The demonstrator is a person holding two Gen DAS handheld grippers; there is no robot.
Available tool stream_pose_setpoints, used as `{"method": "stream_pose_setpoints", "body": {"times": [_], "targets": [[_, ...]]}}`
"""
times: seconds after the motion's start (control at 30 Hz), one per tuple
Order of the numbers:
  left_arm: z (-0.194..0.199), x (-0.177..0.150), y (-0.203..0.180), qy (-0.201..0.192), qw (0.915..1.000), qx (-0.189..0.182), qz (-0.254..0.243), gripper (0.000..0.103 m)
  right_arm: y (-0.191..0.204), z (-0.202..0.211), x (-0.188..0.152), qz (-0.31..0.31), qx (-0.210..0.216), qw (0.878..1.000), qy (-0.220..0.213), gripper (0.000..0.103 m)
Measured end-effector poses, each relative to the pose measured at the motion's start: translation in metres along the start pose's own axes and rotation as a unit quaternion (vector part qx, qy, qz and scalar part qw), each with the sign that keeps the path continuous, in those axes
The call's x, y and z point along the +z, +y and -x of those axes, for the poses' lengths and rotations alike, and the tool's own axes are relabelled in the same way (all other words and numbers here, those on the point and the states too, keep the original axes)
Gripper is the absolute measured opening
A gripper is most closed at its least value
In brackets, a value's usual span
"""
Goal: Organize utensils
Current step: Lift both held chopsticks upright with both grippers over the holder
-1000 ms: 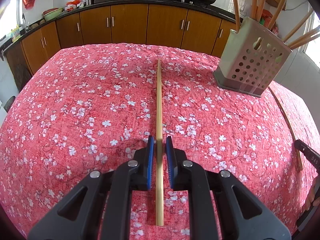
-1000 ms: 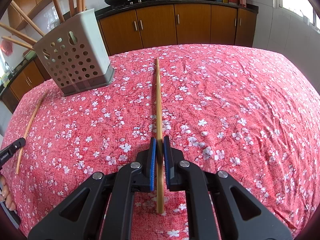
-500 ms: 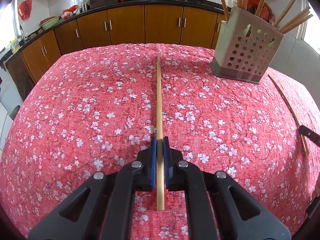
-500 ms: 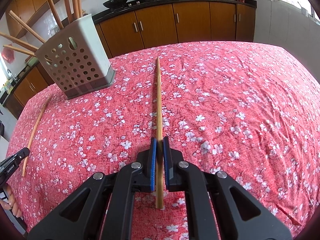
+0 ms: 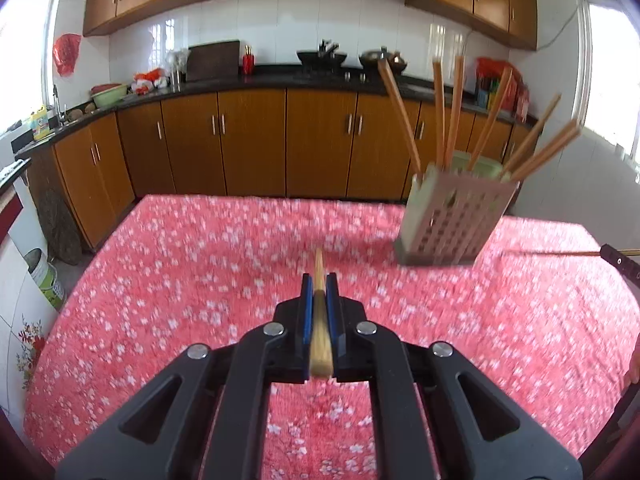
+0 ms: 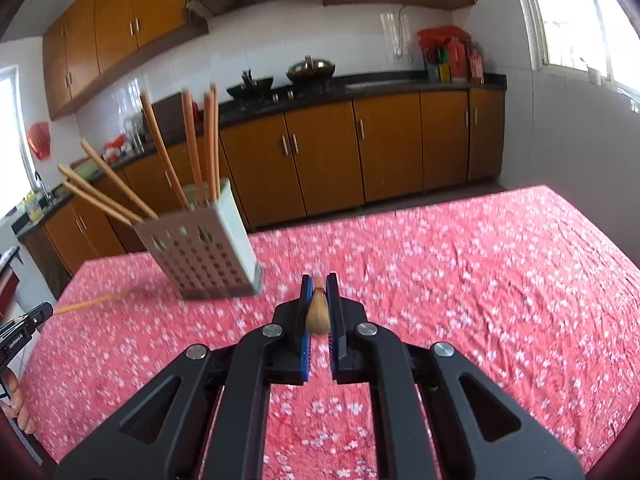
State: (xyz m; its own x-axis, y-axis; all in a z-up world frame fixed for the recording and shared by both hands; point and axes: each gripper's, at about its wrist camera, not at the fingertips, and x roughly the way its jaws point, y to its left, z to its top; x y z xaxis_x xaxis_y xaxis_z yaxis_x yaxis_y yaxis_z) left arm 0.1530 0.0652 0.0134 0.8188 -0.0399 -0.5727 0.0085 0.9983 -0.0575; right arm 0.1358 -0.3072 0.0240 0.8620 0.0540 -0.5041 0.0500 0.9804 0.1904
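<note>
Chopsticks [image 5: 448, 116] are already standing in the holder [image 5: 456, 220] while I am gripping one more chopstick [image 5: 319, 320] in each closed pair of jaws, both needing dropping in.

Two wooden chopsticks [image 5: 319, 312] [image 6: 318, 308] lifted; perforated holder [image 5: 456, 220] upright

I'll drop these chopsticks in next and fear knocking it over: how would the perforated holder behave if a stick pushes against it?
The perforated holder is tall on a small base, so a sideways push near the rim could tip it. It looks like thin plastic, probably light. The chopsticks in it lean outward, raising its weight, and the tablecloth may let it slide.
</note>
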Motion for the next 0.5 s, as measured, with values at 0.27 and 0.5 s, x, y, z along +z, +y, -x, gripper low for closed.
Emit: {"method": "stream_pose_setpoints", "body": {"times": [0.27, 0.5], "targets": [[0.027, 0.039, -0.002, -0.054, 0.9984, -0.01, 0.014, 0.008, 0.001, 0.012, 0.023, -0.011, 0.008, 0.999, -0.032, 0.007], [0.033, 0.053, -0.01, -0.068, 0.9976, -0.013, 0.005, 0.008, 0.004, 0.014, 0.026, -0.01, 0.015, 0.999, -0.039, 0.007]]}}
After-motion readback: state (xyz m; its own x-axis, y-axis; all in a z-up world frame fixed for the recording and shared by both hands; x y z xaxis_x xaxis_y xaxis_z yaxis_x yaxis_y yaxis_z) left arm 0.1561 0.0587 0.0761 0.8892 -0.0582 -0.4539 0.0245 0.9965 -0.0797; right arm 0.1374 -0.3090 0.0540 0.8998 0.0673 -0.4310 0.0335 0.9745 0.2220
